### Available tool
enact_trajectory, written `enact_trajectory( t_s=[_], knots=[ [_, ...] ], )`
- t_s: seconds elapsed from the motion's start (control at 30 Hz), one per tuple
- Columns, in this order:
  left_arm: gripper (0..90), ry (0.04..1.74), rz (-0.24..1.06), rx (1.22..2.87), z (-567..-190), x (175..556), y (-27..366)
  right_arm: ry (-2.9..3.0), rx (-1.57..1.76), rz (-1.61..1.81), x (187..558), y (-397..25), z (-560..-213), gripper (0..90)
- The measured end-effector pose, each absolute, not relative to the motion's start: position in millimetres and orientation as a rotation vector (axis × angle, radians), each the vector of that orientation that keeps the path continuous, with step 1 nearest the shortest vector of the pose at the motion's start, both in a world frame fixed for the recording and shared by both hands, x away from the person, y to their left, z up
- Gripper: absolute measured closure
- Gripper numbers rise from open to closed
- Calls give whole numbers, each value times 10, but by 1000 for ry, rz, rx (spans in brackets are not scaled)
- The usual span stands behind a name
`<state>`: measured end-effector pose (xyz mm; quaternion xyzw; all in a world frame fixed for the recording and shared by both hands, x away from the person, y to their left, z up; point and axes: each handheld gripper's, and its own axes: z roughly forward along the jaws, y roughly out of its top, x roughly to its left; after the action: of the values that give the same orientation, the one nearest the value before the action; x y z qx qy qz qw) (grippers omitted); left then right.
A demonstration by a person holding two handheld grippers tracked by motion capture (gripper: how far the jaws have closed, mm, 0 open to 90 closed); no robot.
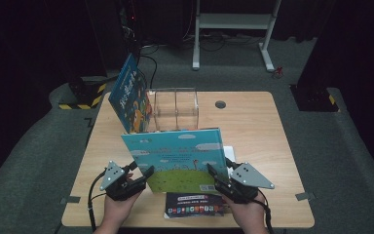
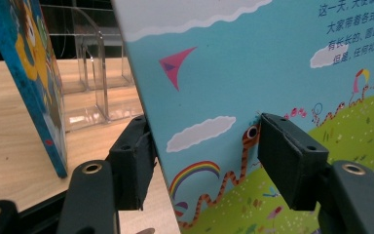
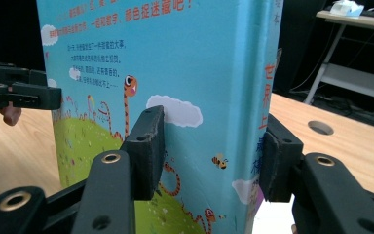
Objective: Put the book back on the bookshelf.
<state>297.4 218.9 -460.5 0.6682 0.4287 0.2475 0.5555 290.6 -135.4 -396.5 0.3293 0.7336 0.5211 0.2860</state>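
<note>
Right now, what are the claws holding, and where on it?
Both grip the light blue picture book, held upright: the left claw straddles its lower left edge, the right claw its lower right edge at the spine.

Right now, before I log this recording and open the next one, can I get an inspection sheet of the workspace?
Surface: light wooden table with a round grommet hole.
Job's things: sky-blue hardcover picture book held upright by both side edges, back cover toward the person.
Clutter: second blue picture book leaning at the clear acrylic rack; dark booklet flat at the near edge; white sheet behind the held book.
Grippers: left gripper straddles the book's left edge; right gripper straddles its spine.
Cables: black cables trail from both grippers.
Surroundings: grey carpet, white desk frame, hazard-striped tape.
</note>
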Motion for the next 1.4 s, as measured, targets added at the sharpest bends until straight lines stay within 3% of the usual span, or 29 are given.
enact_trajectory(
  t_s=[0.57, 1.4],
  knots=[
    [398, 998, 607, 1556, -4571, 3291, 2132, 1896, 862, 1373, 3148, -1332, -3891, 497],
    [394, 966, 650, 1545, -4654, 3468, 2110, 1852, 834, 1375, 3297, -1328, -3953, 484]
  ],
)
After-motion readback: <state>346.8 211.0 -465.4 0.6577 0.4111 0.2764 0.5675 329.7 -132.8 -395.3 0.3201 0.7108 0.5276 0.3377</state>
